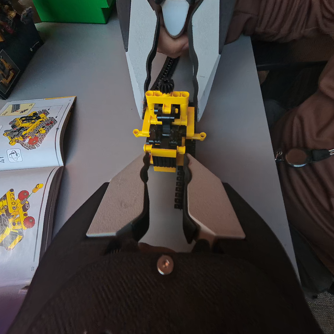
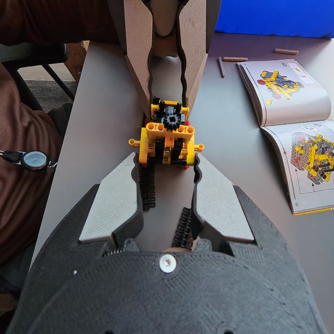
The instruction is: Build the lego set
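Note:
A yellow and black lego model (image 1: 166, 133) stands on the grey table (image 1: 99, 72), with a black gear (image 1: 166, 85) on top of its yellow beam. My left gripper (image 1: 166, 158) is shut on the model's near end. My right gripper (image 1: 169, 110) reaches in from the opposite side. In the right wrist view my right gripper (image 2: 166, 157) is shut on the sides of the model (image 2: 167, 142), and the left gripper (image 2: 168, 106) holds its far end. Black track strips (image 1: 179, 189) (image 2: 148, 186) lie on the table beneath the model, running under both grippers.
An open instruction booklet (image 1: 30, 135) (image 2: 298, 144) lies beside the model. A black box (image 1: 14, 54) and a green box (image 1: 72, 10) stand at the back. Brown sticks (image 2: 235, 58) lie near a blue object (image 2: 271, 16). The table edge, a person's brown clothing (image 1: 307, 162) and a badge reel (image 2: 34, 160) are close. About 4 cm separates my left fingertips from my right.

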`<state>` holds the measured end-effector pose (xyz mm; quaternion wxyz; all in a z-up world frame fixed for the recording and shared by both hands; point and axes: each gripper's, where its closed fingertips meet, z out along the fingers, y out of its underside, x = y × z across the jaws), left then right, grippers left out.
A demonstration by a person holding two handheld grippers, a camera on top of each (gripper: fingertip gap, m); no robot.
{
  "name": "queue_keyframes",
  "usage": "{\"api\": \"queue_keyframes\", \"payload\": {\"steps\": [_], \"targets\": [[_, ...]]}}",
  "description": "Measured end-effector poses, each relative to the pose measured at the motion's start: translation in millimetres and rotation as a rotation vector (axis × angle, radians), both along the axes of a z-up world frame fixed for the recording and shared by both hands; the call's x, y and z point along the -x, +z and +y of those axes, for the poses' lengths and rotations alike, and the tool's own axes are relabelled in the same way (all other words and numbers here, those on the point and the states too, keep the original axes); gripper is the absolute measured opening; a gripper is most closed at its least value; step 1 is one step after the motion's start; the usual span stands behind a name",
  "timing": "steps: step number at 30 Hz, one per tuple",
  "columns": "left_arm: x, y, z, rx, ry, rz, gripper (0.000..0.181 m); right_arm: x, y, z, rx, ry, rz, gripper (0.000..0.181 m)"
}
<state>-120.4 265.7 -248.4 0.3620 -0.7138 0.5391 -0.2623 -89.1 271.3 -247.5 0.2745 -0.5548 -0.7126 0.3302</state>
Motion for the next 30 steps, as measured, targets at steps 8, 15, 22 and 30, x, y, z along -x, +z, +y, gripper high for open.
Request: {"api": "queue_keyframes", "payload": {"steps": [8, 15, 22, 30], "targets": [[3, 0, 4, 0.004, 0.026, -0.005, 0.044, 0, 0, 0, -0.005, 0.003, 0.004, 0.059], [13, 11, 10, 0.012, 0.055, -0.067, 0.049, -7, 10, 1, 0.007, 0.012, 0.049, 0.054], [19, 15, 3, 0.037, 0.020, -0.096, 0.048, -12, 15, 5, 0.032, 0.010, 0.082, 0.055], [10, 30, -8, -0.023, -0.044, -0.167, 0.048, -27, 36, 12, 0.087, -0.056, 0.234, 0.052]]}}
